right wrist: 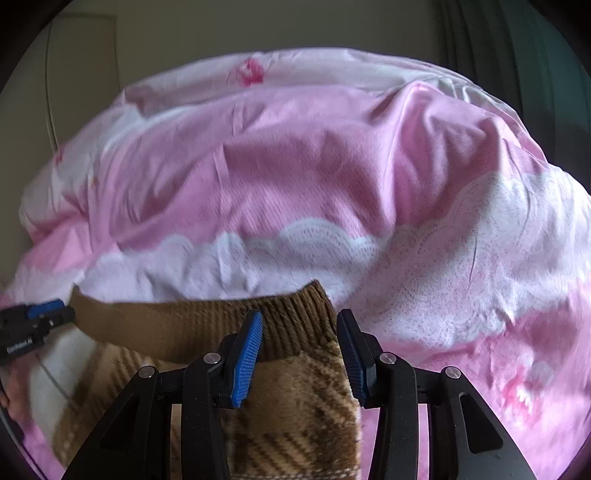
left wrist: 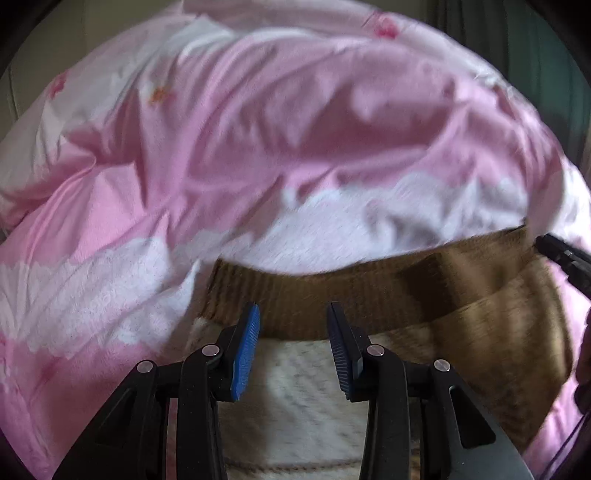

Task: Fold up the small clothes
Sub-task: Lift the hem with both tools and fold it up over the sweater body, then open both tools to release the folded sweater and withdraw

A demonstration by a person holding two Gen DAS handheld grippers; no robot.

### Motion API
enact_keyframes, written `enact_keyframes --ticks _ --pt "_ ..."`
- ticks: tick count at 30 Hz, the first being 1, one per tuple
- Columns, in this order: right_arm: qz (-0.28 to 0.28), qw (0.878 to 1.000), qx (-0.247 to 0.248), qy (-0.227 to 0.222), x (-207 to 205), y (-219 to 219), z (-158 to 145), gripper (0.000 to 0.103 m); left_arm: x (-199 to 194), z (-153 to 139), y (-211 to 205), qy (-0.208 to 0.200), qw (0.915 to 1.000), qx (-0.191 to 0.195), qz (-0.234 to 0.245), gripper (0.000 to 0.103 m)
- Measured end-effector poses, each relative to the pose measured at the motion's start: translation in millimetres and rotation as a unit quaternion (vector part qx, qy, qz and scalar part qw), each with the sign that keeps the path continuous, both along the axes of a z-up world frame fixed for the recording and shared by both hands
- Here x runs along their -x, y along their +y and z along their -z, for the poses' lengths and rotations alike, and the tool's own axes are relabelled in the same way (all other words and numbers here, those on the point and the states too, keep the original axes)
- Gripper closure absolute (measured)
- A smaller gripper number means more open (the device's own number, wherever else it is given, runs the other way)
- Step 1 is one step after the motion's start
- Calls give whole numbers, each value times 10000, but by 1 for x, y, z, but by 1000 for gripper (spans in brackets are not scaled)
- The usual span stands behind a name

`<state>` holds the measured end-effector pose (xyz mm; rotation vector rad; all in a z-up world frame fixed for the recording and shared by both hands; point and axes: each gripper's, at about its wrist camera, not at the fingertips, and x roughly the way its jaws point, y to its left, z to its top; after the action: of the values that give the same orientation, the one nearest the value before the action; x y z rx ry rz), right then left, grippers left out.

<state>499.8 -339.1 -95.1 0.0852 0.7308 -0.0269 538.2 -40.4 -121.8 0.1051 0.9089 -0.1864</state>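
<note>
A small fuzzy garment with a brown ribbed band [left wrist: 332, 295] and a cream and tan plaid body [left wrist: 295, 406] lies on a pink bed cover. My left gripper [left wrist: 293, 317] is open, its jaws over the band near its left end. My right gripper [right wrist: 299, 325] is open over the band's right end [right wrist: 295, 317], above the plaid body [right wrist: 295, 417]. The right gripper's tip shows at the right edge of the left wrist view [left wrist: 561, 254]. The left gripper shows at the left edge of the right wrist view [right wrist: 33, 321].
A rumpled pink and white bed cover [left wrist: 258, 147] with a lace-like white print fills both views [right wrist: 332, 184]. A beige wall [right wrist: 258, 26] and dark green curtain [right wrist: 546, 55] stand behind the bed.
</note>
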Motion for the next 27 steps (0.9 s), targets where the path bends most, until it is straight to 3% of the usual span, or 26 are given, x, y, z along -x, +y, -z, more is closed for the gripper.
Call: enact_keyframes --ticks 5,8,12,19,20,23,27 --pt "18 9992 231 316 -13 -3 19 60 -9 25 13 191 9997 62 -170 66" --pt "47 9983 414 401 -17 1 29 65 -13 29 12 121 9995 -58 -281 64" --pt "214 9956 742 534 -22 3 39 73 -19 33 18 16 9982 -72 -592 71" --pt "396 9933 929 567 -25 0 46 74 -11 31 20 -179 9976 -99 -659 74" --pt "406 9937 905 517 -22 0 43 74 -6 26 19 -240 9977 -76 -631 73" --pt "360 9965 697 297 -5 3 28 70 9 9 18 -389 9976 -50 -570 56" --pt "293 9983 501 32 26 9 5 63 41 -14 21 -491 9973 18 -553 52"
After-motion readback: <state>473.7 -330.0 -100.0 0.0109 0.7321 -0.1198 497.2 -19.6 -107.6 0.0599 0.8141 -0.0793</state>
